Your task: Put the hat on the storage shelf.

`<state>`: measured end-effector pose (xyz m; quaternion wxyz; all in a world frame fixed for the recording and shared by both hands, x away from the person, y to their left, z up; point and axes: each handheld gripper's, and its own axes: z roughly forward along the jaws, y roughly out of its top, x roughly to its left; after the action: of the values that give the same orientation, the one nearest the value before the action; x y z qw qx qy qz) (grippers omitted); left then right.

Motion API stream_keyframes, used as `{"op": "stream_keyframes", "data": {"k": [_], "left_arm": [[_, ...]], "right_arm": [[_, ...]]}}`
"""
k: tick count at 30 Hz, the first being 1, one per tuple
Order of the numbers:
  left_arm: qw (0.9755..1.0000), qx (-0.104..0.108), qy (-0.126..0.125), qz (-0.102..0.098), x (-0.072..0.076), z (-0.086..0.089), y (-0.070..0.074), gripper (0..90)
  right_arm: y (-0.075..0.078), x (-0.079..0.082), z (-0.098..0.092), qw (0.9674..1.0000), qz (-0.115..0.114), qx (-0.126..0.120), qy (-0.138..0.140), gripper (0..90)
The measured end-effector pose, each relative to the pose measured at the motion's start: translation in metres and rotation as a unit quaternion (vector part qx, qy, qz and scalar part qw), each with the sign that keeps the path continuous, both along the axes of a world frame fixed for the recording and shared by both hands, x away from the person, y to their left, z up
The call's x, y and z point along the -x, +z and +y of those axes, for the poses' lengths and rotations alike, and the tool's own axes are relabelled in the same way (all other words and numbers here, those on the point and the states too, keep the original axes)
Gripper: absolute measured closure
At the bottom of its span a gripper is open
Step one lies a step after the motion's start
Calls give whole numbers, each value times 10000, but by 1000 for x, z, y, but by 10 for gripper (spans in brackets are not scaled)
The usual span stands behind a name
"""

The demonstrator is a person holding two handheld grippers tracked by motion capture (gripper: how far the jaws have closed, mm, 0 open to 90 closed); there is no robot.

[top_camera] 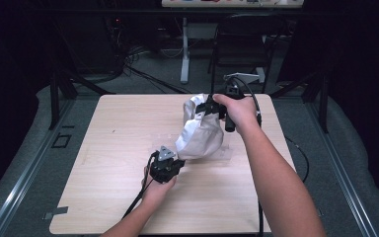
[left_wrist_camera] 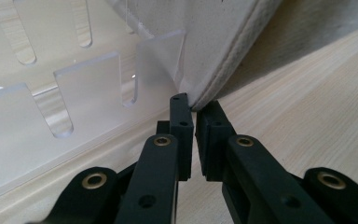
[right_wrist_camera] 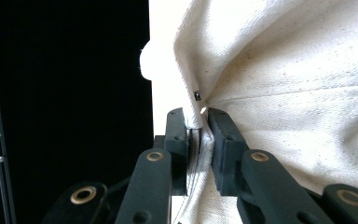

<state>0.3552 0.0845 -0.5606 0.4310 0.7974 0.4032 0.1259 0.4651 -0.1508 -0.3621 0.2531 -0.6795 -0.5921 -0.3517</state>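
Your right gripper (top_camera: 211, 107) has the cloth bag (top_camera: 200, 133) pinched at its top edge: in the right gripper view the jaws are nearly shut w/ a fold of white canvas (right_wrist_camera: 261, 84) squeezed between them, so that end is secure and lifted. The bag hangs down from there to the table (top_camera: 108, 148), long axis running roughly from your right hand (top_camera: 239, 111) down and toward you, bottom edge resting on the wood.

The left gripper (top_camera: 173, 165) is at the bag's lower near corner, low on the table. In the left gripper view its jaws stand almost closed w/ only a thin gap, tips right at the stitched hem (left_wrist_camera: 228, 70) where it meets the wood. Can't tell if any cloth is actually caught; looks like touching at the tips, not gripped.

Just left of that hem sits a clear slotted acrylic piece (left_wrist_camera: 86, 79), partly under or against the bag.

What matters: the hem lies straight ahead of the left jaws, slightly above the tips, and the left is the nearer hand to that corner. Prob. you'll need to open a bit and push fwd along the table to get under the hem w/o snagging the acrylic.
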Motion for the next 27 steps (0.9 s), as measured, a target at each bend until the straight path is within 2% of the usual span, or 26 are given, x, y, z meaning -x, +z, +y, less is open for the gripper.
{"op": "stream_keyframes", "data": {"k": [5, 20, 22, 24, 27], "left_arm": [[10000, 2, 0, 31, 0, 0, 0, 859], [10000, -17, 22, -48, 1, -1, -1, 856], [9999, -61, 33, -84, 2, -1, -1, 855], [9999, -104, 57, -39, 4, -1, 1, 852], [10000, 14, 73, -22, 4, 0, 1, 836]], "right_arm": [[-3, 0, -2, 10000, 19, 4, -38, 790], [-4, 1, -8, 10000, -1, 46, -60, 781], [-4, 1, -8, 10000, -4, 46, -65, 775], [-4, 1, -8, 10000, -10, 42, -53, 767], [-3, 2, -10, 10000, -21, 39, -30, 752]]}}
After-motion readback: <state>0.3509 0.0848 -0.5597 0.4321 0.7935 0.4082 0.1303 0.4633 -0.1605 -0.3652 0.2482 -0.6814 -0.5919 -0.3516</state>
